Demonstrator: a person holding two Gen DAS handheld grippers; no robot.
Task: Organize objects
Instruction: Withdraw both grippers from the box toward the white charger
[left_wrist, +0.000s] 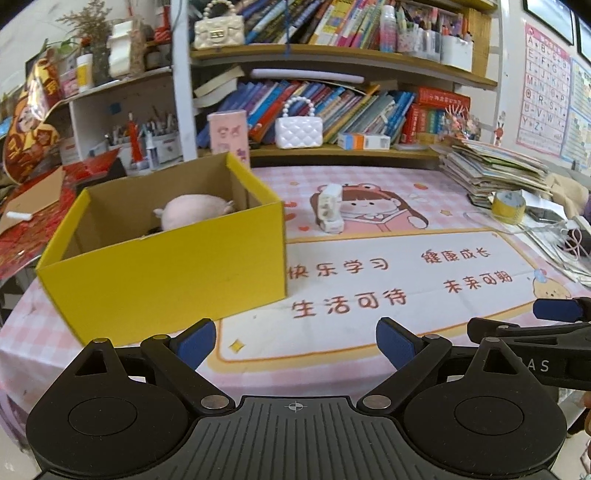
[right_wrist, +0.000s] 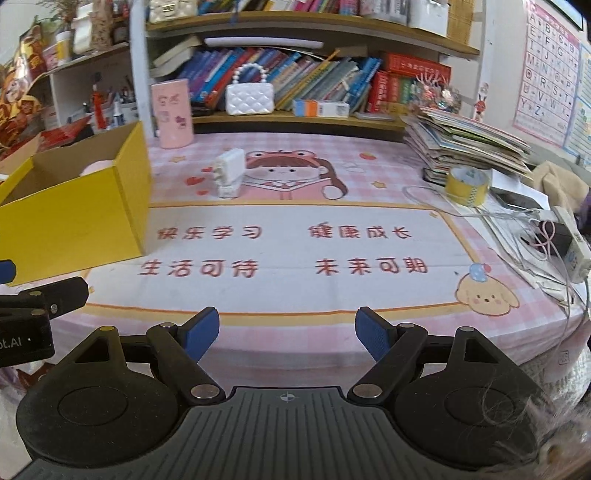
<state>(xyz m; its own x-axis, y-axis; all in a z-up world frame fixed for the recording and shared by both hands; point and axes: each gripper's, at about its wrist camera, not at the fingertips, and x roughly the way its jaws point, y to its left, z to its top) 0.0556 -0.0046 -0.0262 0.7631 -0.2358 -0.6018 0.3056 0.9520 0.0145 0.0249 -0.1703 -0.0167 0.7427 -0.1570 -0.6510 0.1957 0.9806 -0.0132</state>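
Note:
An open yellow cardboard box (left_wrist: 173, 266) stands on the pink table mat at the left, also in the right wrist view (right_wrist: 74, 210). A pink plush toy (left_wrist: 192, 212) lies inside it. A small white charger-like object (left_wrist: 330, 208) stands upright on the mat to the right of the box, also in the right wrist view (right_wrist: 229, 177). My left gripper (left_wrist: 295, 343) is open and empty near the table's front edge, in front of the box. My right gripper (right_wrist: 286, 334) is open and empty beside it, to its right.
A stack of books (right_wrist: 469, 144), a yellow tape roll (right_wrist: 467, 186) and a power strip with cables (right_wrist: 565, 240) crowd the right side. A pink canister (right_wrist: 171, 114) stands at the back. Bookshelves hold a white handbag (right_wrist: 249, 98) behind the table.

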